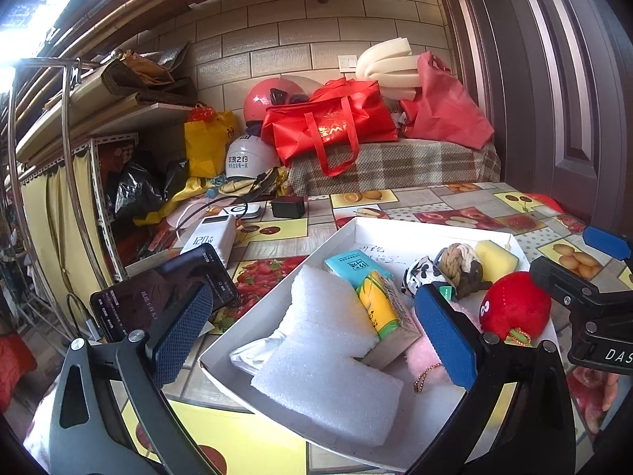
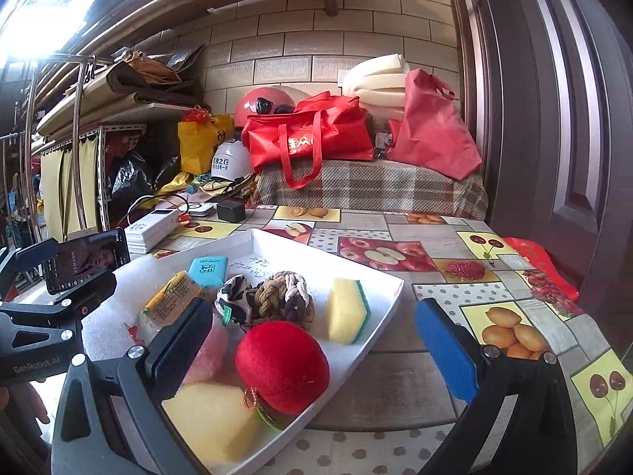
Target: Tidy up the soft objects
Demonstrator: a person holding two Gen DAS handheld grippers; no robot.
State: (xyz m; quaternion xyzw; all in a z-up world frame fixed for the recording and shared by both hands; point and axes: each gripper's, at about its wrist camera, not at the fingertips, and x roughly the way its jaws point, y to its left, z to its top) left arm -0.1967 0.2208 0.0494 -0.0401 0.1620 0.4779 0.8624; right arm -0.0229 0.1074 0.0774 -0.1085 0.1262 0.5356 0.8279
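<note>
A white tray [image 1: 348,229] on the fruit-print table holds soft things: white foam blocks [image 1: 328,360], a tissue pack [image 1: 352,265], a yellow pack [image 1: 379,308], a rope ball [image 1: 459,265], a yellow sponge [image 1: 494,259], a red plush ball [image 1: 514,304] and a pink plush [image 1: 427,368]. My left gripper [image 1: 316,332] is open and empty above the foam. My right gripper [image 2: 316,348] is open and empty over the tray's near corner [image 2: 356,360], around the red plush ball [image 2: 283,364]. A yellow sponge [image 2: 348,308] and another sponge [image 2: 213,423] lie near it.
A phone [image 1: 158,297] stands at the tray's left, with a white power bank [image 1: 209,237] and a black charger [image 1: 289,208] behind. Red bags [image 1: 332,126], helmets [image 1: 249,158] and foam rolls sit on a plaid-covered bench [image 1: 395,166] at the back. A door is on the right.
</note>
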